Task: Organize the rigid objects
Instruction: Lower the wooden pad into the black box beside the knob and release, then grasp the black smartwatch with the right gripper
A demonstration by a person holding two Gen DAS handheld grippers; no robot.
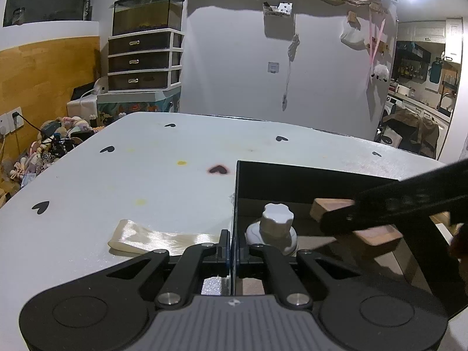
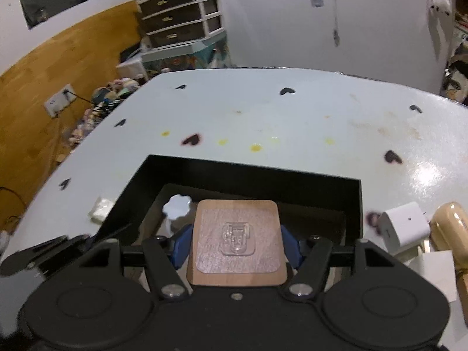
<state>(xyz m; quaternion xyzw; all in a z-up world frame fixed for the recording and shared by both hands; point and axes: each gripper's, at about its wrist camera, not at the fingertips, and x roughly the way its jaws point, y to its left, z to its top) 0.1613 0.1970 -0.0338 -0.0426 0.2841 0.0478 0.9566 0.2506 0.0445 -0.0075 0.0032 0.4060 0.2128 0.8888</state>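
Note:
A black open box [image 2: 352, 204] stands on the white table [image 2: 263, 111]. My right gripper [image 2: 237, 244] is shut on a square wooden block [image 2: 237, 241] with a clear hook plate on top, held over the box's inside. The block also shows in the left wrist view [image 1: 377, 234], under the right gripper's black arm. A white knob-topped bottle [image 2: 177, 206] lies in the box's left part; it also shows in the left wrist view [image 1: 276, 225]. My left gripper [image 1: 233, 248] is shut on the box's left wall [image 1: 236, 193].
A cream ribbon [image 1: 163, 238] lies on the table left of the box. A white charger cube [image 2: 405, 231], a beige rounded object [image 2: 450, 231] and white paper [image 2: 435, 272] lie right of the box. The table's left edge drops to floor clutter [image 1: 52, 146].

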